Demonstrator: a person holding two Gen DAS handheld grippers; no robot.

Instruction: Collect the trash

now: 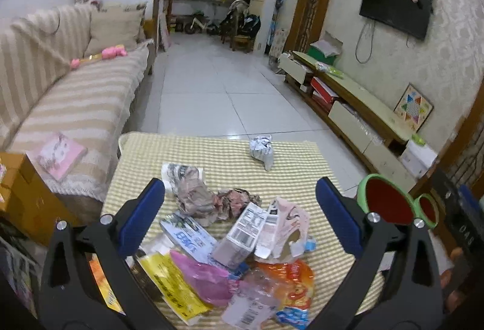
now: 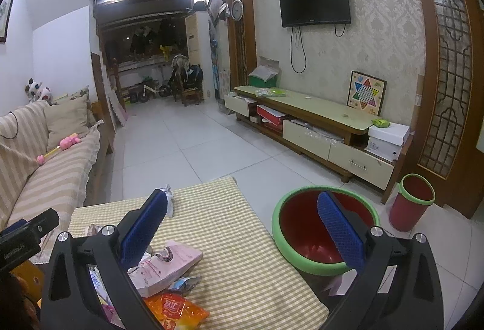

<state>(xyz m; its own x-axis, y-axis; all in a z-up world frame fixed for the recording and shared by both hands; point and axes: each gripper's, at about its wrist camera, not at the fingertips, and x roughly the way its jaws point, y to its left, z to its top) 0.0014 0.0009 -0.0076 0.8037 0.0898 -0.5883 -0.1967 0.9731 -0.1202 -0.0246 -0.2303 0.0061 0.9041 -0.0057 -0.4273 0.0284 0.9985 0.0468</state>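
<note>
Both pairs of blue-padded fingers are spread wide with nothing held between them. Beneath the left gripper (image 1: 240, 199), a heap of trash is seen on the yellow checked tablecloth (image 1: 217, 154): crumpled paper (image 1: 208, 198), a small carton (image 1: 242, 234), a pink bag (image 1: 205, 277), a yellow wrapper (image 1: 169, 281) and an orange snack packet (image 1: 295, 281). One crumpled silver wrapper (image 1: 261, 150) lies apart, near the far edge of the table. The right gripper (image 2: 242, 224) is held over the table's right edge, beside a red bin with a green rim (image 2: 325, 225) standing on the white tiled floor (image 2: 193, 142). A smaller red bin (image 2: 413, 201) stands further off. A striped sofa (image 2: 45, 172) is seen at left, and a low cabinet (image 2: 314, 124) under a wall-mounted television (image 2: 314, 1) at right.
</note>
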